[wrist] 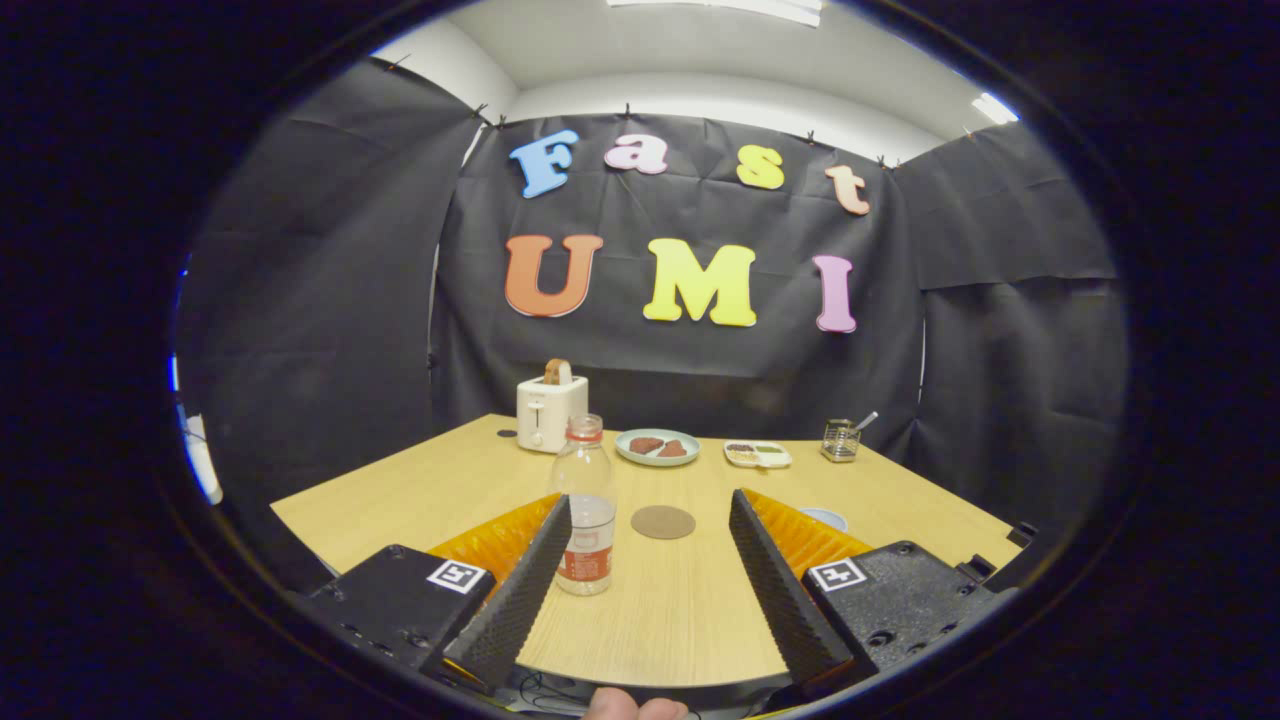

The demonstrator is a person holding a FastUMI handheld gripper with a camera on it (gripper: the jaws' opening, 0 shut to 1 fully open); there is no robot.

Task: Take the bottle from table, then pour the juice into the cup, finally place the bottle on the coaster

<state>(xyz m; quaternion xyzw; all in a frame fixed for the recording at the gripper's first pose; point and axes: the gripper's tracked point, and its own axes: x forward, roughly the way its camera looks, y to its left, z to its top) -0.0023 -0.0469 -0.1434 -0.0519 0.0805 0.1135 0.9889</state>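
Note:
A clear plastic bottle point(584, 505) with a red-ringed neck and a red label stands upright on the wooden table point(400, 510), just ahead of my left finger and partly behind its tip. A round brown coaster point(663, 522) lies flat on the table beyond the gap between my fingers. The rim of a pale cup point(826, 518) peeks out behind my right finger. My gripper point(650, 512) is open, its fingers wide apart with nothing between them.
At the back of the table stand a white toaster point(549, 412) with a slice in it, a round plate point(657, 447) with food, a small white dish point(757, 454) and a glass holder point(841, 440). A fingertip point(633, 708) shows at the near edge.

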